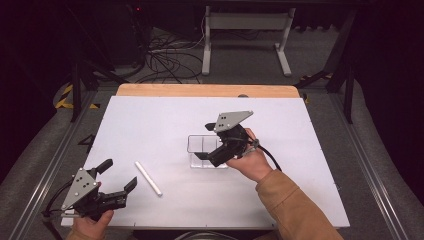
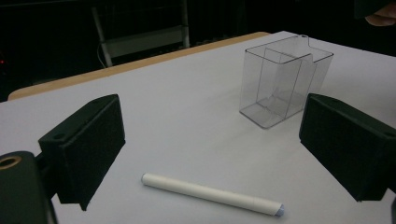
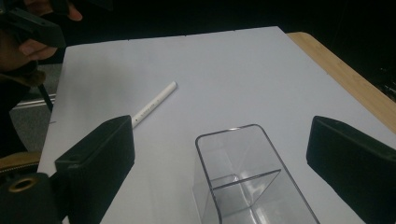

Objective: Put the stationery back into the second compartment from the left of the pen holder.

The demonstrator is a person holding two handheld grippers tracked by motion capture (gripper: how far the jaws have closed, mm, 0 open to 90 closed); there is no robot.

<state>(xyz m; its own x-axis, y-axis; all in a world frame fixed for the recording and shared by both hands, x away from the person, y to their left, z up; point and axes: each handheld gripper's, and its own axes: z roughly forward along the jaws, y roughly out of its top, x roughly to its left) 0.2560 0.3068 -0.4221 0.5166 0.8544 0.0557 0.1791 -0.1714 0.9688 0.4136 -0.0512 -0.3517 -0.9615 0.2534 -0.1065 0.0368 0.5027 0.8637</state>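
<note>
From above, one white stick [image 1: 148,178] lies near the left gripper [image 1: 120,176], one clear box [image 1: 199,150] mid-table [image 1: 150,120] under the right gripper [image 1: 206,141]. Left gripper view: jaws wide, empty, stick between. Right gripper view: jaws spread, nothing held, hovering above the box

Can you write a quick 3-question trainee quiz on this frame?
1. True or false: the white pen stands inside the clear holder.
2. How many compartments does the clear holder have? A) one B) two C) four
3. Which gripper is nearer the white pen?

Key:
1. False. It lies flat on the white table, apart from the holder.
2. B. One divider splits it, as the right gripper view shows.
3. The left gripper. Its jaws stand open with the pen just ahead of them; the right gripper hangs open over the holder.
</note>
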